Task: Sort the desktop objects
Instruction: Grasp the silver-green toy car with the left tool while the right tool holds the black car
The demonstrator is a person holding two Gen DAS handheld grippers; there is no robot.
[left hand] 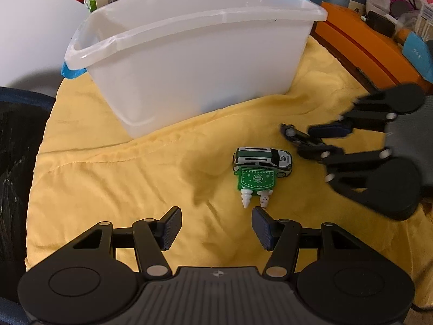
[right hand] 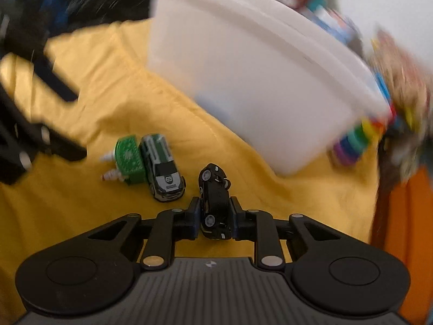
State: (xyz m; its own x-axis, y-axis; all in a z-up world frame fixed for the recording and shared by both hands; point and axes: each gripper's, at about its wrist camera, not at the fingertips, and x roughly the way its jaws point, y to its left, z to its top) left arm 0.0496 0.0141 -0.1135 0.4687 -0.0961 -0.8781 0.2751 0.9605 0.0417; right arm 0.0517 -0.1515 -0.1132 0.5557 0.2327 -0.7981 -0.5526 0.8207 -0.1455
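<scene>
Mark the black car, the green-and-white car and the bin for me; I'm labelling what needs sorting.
black car [right hand: 215, 205], right wrist view, on its underside between the pads.
green-and-white car [left hand: 261, 157], left wrist view, on its roof.
bin [left hand: 189, 62], left wrist view, on its near wall.

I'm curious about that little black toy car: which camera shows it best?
The right wrist view: the black car lies on its side, close up, between the right gripper pads. In the left wrist view it is small and partly hidden behind that blurred gripper.
</scene>
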